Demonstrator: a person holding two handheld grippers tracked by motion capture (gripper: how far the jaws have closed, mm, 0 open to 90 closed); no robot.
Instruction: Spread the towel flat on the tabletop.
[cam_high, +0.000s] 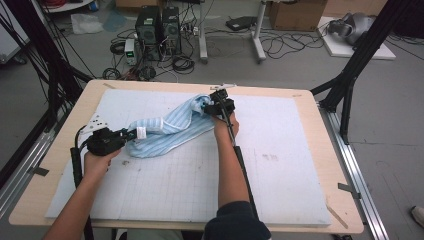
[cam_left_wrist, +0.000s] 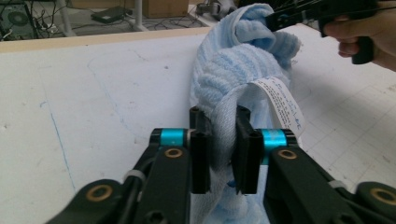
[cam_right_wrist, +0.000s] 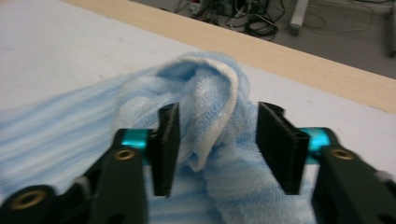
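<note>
Lying on white board (cam_high: 280, 165), blue towel (cam_high: 165, 132), left tongs (cam_high: 131, 134) pinching it, right tongs (cam_high: 214, 102) parted, cabled floor (cam_high: 225, 42).

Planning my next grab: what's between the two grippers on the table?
High view: the bunched blue towel spans from left gripper to right gripper; nothing else.

Wooden table (cam_high: 320, 165), white gridded mat (cam_high: 280, 165), blue striped towel (cam_high: 170, 131) bunched on it

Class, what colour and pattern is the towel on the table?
Light blue with paler stripes; towel, clearest in the high view.
</note>
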